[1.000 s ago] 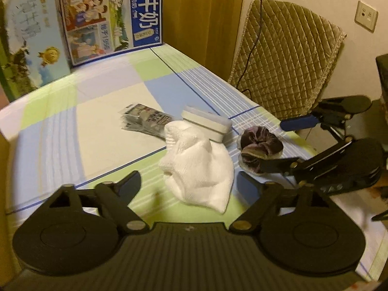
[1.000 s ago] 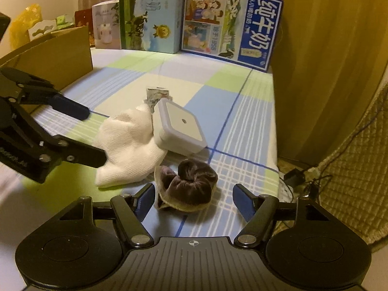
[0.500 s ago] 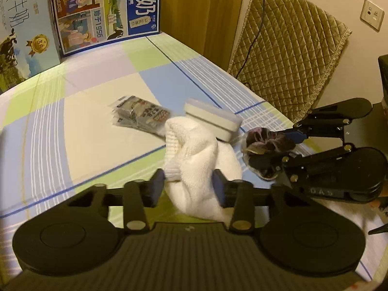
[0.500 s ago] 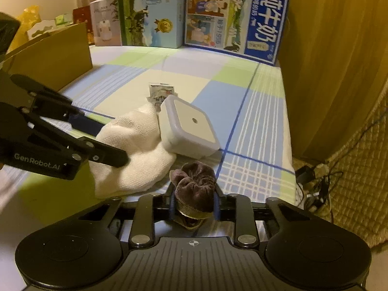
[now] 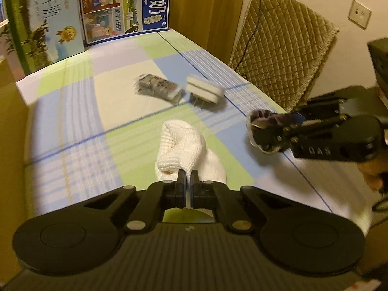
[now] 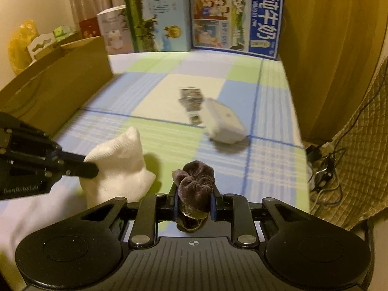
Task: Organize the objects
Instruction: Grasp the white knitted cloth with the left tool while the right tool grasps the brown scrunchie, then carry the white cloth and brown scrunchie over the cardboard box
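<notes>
Sock and scrunchie pinched above the checked cloth

Checked cloth (image 6: 169, 135) in blue, green and cream covers the table, with a brown cardboard box (image 6: 55, 89) along its left edge. At the far end stand two milk cartons (image 6: 236, 19); the blue one reads "纯牛奶" in large white characters, and smaller print near it is too blurred to read.

A quilted chair cover (image 5: 281, 48) rises beyond the table's right side, under wall sockets.

The left gripper (image 5: 188, 181) has its fingers pressed nearly together on a fold of the white sock (image 5: 179, 145), whose long axis runs away from the camera, bunched end pointing toward the cartons. In the right wrist view the sock (image 6: 116, 165) hangs pinched, with its lower part on the cloth. "GenRobot.AI" is printed on the left gripper's side.

The right gripper (image 6: 194, 203) pinches a dark velvet scrunchie (image 6: 196, 179), bunched upright between the fingers, off the cloth.

Farther off lie a white square plug-in device (image 6: 225, 123), tilted, and just beside it a small printed packet (image 6: 191, 101), both blurred.
</notes>
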Tool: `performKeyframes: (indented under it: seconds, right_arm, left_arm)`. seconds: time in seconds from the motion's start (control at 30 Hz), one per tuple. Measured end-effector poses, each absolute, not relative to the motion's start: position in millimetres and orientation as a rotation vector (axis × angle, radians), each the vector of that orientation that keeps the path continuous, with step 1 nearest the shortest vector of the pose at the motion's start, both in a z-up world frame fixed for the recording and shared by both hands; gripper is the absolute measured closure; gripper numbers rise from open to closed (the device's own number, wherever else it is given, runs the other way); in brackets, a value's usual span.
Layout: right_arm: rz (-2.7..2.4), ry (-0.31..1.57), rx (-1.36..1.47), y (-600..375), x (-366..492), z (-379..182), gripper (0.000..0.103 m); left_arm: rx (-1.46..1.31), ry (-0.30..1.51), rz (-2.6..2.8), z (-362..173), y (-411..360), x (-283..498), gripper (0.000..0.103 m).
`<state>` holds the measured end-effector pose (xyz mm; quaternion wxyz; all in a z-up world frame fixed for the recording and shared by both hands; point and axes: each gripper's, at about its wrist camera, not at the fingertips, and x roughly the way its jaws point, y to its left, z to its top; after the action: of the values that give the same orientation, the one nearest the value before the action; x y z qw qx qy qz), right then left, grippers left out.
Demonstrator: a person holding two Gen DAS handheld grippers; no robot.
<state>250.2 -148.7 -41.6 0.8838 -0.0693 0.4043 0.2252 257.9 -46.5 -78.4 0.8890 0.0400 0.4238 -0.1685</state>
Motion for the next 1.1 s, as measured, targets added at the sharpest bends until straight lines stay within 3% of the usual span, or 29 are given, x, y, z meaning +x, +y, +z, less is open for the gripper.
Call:
performKeyframes:
  seconds: [0.1, 0.17, 0.23, 0.37, 0.6, 0.67, 0.7, 0.73, 1.1]
  right_arm:
    - [0.489, 0.847, -0.163, -137.9, 238.2, -43.4, 0.083]
    - [0.492, 0.855, -0.156, -133.3, 234.0, -47.1, 0.083]
    - [0.491, 0.858, -0.151, -131.3, 231.3, -50.3, 0.083]
    - [0.493, 0.866, -0.145, -127.8, 232.3, -54.2, 0.083]
    - [0.487, 0.879, -0.138, -128.4, 236.2, -60.8, 0.083]
    - [0.482, 0.883, -0.134, -129.1, 236.8, -60.8, 0.083]
    - [0.479, 0.884, -0.133, -129.4, 236.6, -59.9, 0.083]
    - [0.477, 0.883, -0.133, -129.4, 235.7, -58.2, 0.083]
    - [0.446, 0.803, -0.128, -115.3, 204.2, 6.8, 0.083]
  left_arm:
    - [0.072, 0.888, -0.339, -79.4, -37.0, 238.8, 0.096]
    - [0.051, 0.878, -0.305, -80.9, -29.3, 230.7, 0.086]
    - [0.020, 0.866, -0.282, -82.4, -23.2, 227.7, 0.057]
    - [-0.028, 0.865, -0.271, -91.2, -17.9, 236.1, 0.044]
    - [-0.106, 0.939, -0.321, -114.6, -25.2, 260.8, 0.048]
    - [-0.097, 0.939, -0.316, -114.6, -28.3, 262.1, 0.059]
    - [-0.096, 0.938, -0.318, -113.3, -28.7, 262.1, 0.072]
    - [-0.094, 0.934, -0.317, -110.9, -28.3, 261.0, 0.078]
    - [-0.052, 0.834, -0.270, -44.2, -11.2, 225.4, 0.080]
